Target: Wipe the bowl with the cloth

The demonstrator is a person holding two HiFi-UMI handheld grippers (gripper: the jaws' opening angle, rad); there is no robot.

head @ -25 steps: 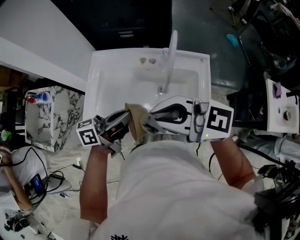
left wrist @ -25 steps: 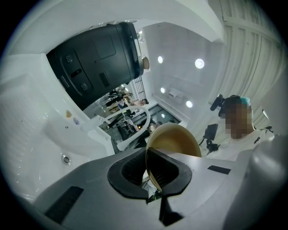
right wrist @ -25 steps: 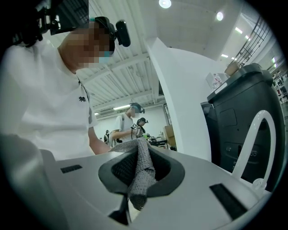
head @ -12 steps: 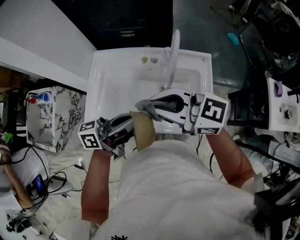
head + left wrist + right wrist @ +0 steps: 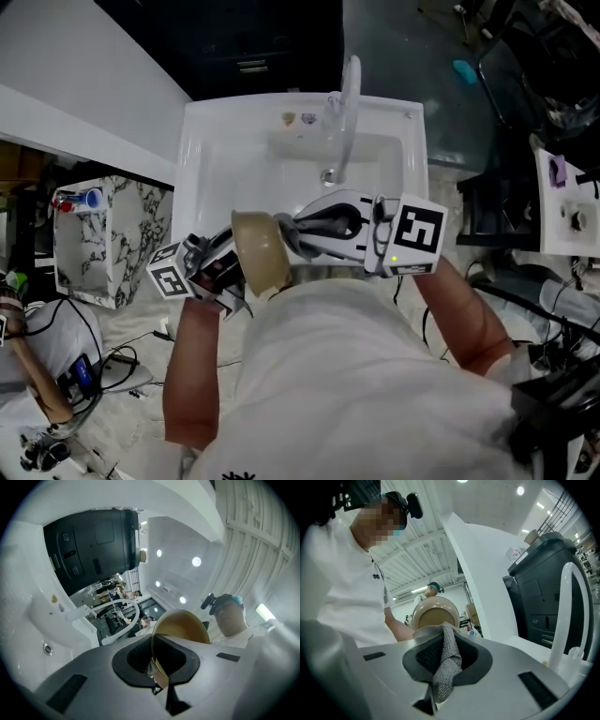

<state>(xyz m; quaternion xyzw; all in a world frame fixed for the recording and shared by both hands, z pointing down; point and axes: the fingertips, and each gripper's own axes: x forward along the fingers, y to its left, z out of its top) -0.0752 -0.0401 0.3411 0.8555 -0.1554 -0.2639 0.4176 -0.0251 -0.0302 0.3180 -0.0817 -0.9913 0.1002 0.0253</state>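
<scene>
Over the white sink (image 5: 211,159), the tan bowl (image 5: 258,248) hung in the air, tipped on its side. The left gripper (image 5: 234,261) was clamped on its rim, which ran edge-on between the closed jaws in the left gripper view (image 5: 157,667), the glossy bowl (image 5: 183,625) rising beyond them. The right gripper (image 5: 300,230) was pinched shut on the grey knitted cloth (image 5: 314,230). In its own view, that cloth (image 5: 445,663) stood up between the jaws in front of the bowl's round face (image 5: 435,613). Whether cloth and bowl touched could not be told.

Little writing could be read. Each gripper's cube carried black-and-white square markers (image 5: 417,234). Two small stickers (image 5: 295,120) sat on the sink's back ledge beside the tall white faucet (image 5: 345,103), their print too small to make out. A black emblem (image 5: 375,576) on the person's white shirt was likewise unreadable.

The basin was glossy white with a drain (image 5: 327,175) near the faucet's foot. To the sink's left stood a marble-patterned box (image 5: 117,239), with cables (image 5: 117,361) on the pale floor near it. A dark grey machine (image 5: 539,597) stood behind the sink, under a high ceiling with round lights (image 5: 196,561).
</scene>
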